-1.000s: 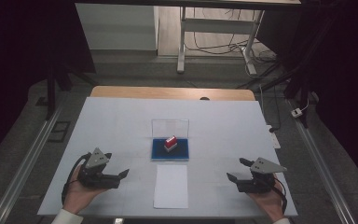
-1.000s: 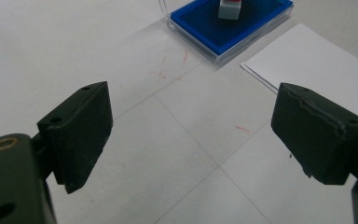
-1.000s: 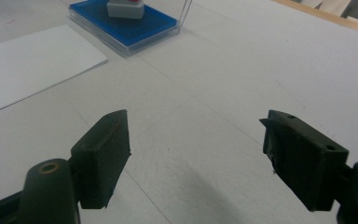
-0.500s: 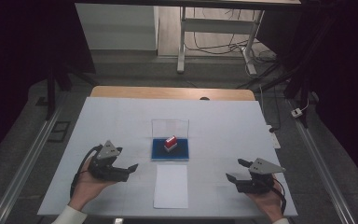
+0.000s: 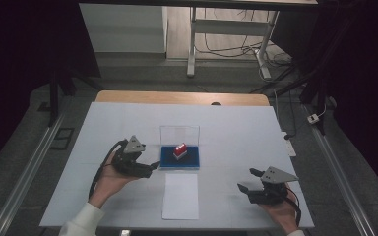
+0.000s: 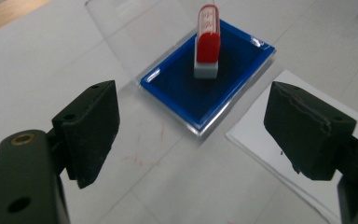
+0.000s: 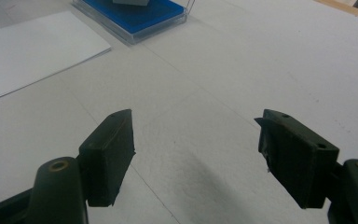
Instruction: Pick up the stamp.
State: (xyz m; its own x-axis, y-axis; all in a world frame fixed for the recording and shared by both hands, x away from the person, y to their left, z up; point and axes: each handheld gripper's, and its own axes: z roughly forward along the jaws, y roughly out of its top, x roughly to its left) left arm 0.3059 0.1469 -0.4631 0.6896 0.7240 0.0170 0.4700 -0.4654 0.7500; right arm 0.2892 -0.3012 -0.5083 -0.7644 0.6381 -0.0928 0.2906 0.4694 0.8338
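Left gripper (image 5: 150,168) jaws wide apart, nothing between them. It sits just left of the ink pad (image 5: 179,157), jaws aimed right toward it, not touching. In the left gripper view, pad (image 6: 205,88) and stamp (image 6: 207,42) line up ahead in the gap between the jaws, a little beyond the tips.

Stamp (image 5: 180,149): red top, white base, standing upright on the blue pad, roughly mid-pad. Free, nothing gripping it. Some print on the red top, too blurred to read.

Pad is blue in a clear case, clear lid (image 5: 179,134) open and standing up at the far edge. Case sits mid-table (image 5: 128,118), near/far middle.

Paper (image 5: 181,195): white sheet flat on the table, just near of the pad, close to its near edge. Can't tell whether it touches the case. Blank as far as visible.

Right gripper (image 5: 246,182) jaws also wide apart, empty. Low over the table at near right, well apart from pad and paper, jaws pointing left. In the right gripper view, bare table between the jaws, paper (image 7: 32,51) and the pad's corner (image 7: 135,16) at far left.

Faint red smudges (image 6: 144,149) on the table, in the left gripper view, just near of the pad.

Each gripper is held in a hand coming in from the near edge, with a white sleeve (image 5: 81,223) at the left.
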